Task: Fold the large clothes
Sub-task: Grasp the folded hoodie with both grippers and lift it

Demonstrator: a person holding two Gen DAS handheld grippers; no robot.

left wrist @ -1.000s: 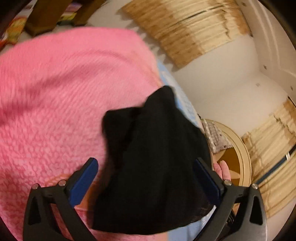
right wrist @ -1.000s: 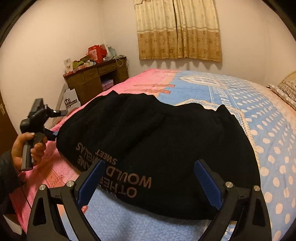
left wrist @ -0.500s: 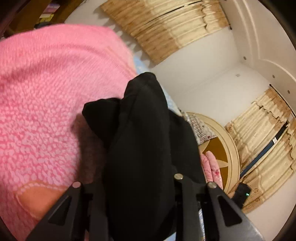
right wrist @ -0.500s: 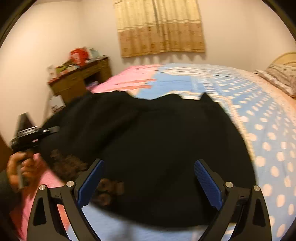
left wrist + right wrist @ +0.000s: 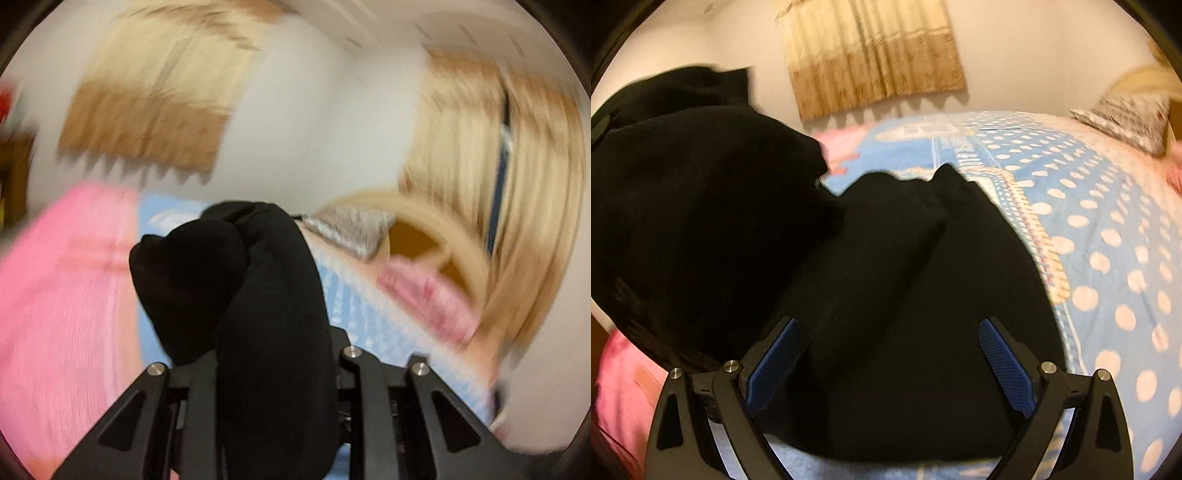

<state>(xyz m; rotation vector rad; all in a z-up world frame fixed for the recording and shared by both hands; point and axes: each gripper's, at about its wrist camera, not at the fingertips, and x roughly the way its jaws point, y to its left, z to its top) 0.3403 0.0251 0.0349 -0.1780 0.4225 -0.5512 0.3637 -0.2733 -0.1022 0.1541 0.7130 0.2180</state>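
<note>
Left wrist view, blurred: the left claw (image 5: 273, 373) is clenched on a raised bunch of the black garment (image 5: 258, 295). Over the bed (image 5: 1108, 229), the right claw (image 5: 886, 354) hangs spread wide above the garment's spread part.

I find no writing that I can read in either of my views. The big black knitted garment (image 5: 886, 295) on the bed shows only plain dark cloth where it faces my right tool, and a faint smudge low on its raised left part is too blurred to make out as letters.
</note>
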